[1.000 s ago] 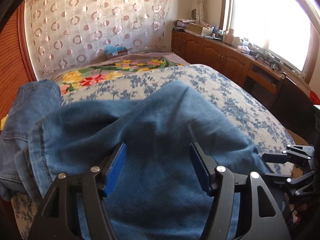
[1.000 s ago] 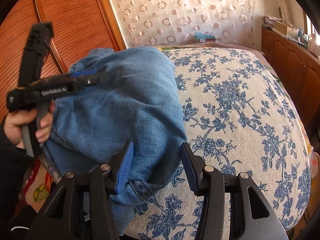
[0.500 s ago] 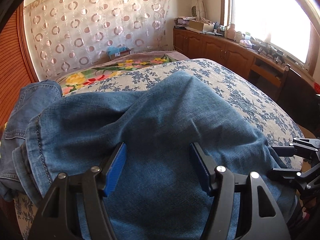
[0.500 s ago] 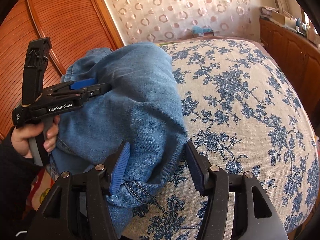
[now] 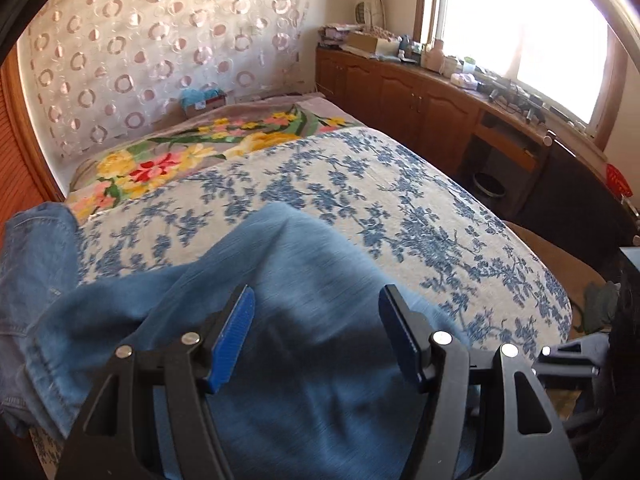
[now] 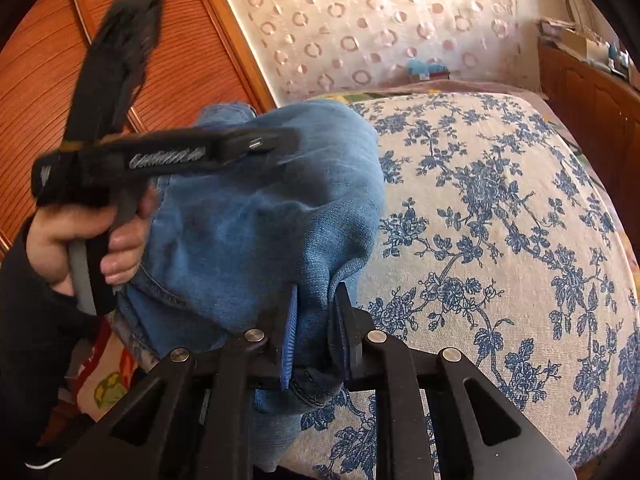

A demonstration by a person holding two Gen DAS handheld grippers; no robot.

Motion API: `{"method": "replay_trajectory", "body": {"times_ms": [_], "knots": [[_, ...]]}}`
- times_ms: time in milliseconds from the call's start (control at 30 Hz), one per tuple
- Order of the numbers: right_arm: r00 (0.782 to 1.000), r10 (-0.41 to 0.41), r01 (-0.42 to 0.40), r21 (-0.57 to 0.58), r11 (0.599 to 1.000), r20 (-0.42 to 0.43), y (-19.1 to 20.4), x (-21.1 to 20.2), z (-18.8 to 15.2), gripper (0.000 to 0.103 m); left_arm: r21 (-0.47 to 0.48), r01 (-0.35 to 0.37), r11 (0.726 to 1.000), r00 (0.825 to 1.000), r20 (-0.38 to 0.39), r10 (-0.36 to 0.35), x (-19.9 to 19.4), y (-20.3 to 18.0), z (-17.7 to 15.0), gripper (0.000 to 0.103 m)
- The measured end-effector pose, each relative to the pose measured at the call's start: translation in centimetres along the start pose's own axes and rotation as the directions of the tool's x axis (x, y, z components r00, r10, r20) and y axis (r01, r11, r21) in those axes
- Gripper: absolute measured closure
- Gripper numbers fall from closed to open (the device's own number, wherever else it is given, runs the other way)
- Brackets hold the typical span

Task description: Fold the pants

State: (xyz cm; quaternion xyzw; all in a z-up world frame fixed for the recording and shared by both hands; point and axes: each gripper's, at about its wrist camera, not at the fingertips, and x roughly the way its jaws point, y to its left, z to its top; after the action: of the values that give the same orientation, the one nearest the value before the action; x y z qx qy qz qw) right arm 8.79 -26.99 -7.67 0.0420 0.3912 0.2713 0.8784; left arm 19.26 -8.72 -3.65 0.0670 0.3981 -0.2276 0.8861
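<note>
Right up close, the right gripper (image 6: pixel 314 336) is closing its jaws on a bunched fold of the jeans (image 6: pixel 256 220), blue pads pinching the denim near a stitched hem at the bed's near edge. The left gripper (image 5: pixel 316 340) hangs with its jaws wide apart, the blue pads (image 5: pixel 232 338) clear of the cloth, nothing clamped; denim only lies beneath and between them. From the right wrist view that same left tool shows blurred, gripped in a hand (image 6: pixel 86 236) with a dark sleeve (image 6: pixel 28 320) just beside the heap. The jeans sit piled and rumpled on the near left part of the bedspread (image 6: pixel 500 208), cream with blue flowers, one part humped up, another trailing off toward the left edge where a waistband or pocket seam shows. Beyond the denim the spread lies bare. Further back, a blanket with bright yellow and red flowers (image 5: pixel 192 152) covers the head of the bed, a small box with something teal (image 5: pixel 202 100) resting on it. Behind that hangs a sheer curtain with ring patterns (image 5: pixel 160 40). To the left stands a reddish wooden panel (image 6: pixel 168 52); to the right, wooden cabinets (image 5: pixel 400 96) with clutter run under a bright window (image 5: pixel 520 28).
</note>
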Motion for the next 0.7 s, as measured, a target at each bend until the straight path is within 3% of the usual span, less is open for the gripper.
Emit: {"method": "replay_trajectory", "body": {"times_ms": [133, 433, 567, 700], "knots": [[1.000, -0.001, 0.001, -0.009, 1.000, 0.011, 0.2, -0.5, 0.1, 0.089, -0.006, 0.049, 0.999, 0.995, -0.081, -0.049, 2.6, -1.5, 1.5, 0.039], [0.998, 0.015, -0.013, -0.035, 0.999, 0.059, 1.3, -1.3, 0.7, 0.090, 0.103, -0.070, 0.992, 0.975, -0.201, 0.089, 5.8, -4.2, 2.4, 0.039], [0.997, 0.027, -0.025, -0.041, 0.999, 0.074, 1.8, -1.6, 1.0, 0.090, 0.169, -0.121, 0.978, 0.968, -0.199, 0.154, 5.8, -4.3, 2.2, 0.065], [0.996, 0.032, -0.029, -0.049, 0.998, 0.077, 2.1, -1.7, 1.3, 0.091, 0.165, -0.091, 0.982, 0.979, -0.167, 0.119, 4.1, -3.3, 1.8, 0.089]]}}
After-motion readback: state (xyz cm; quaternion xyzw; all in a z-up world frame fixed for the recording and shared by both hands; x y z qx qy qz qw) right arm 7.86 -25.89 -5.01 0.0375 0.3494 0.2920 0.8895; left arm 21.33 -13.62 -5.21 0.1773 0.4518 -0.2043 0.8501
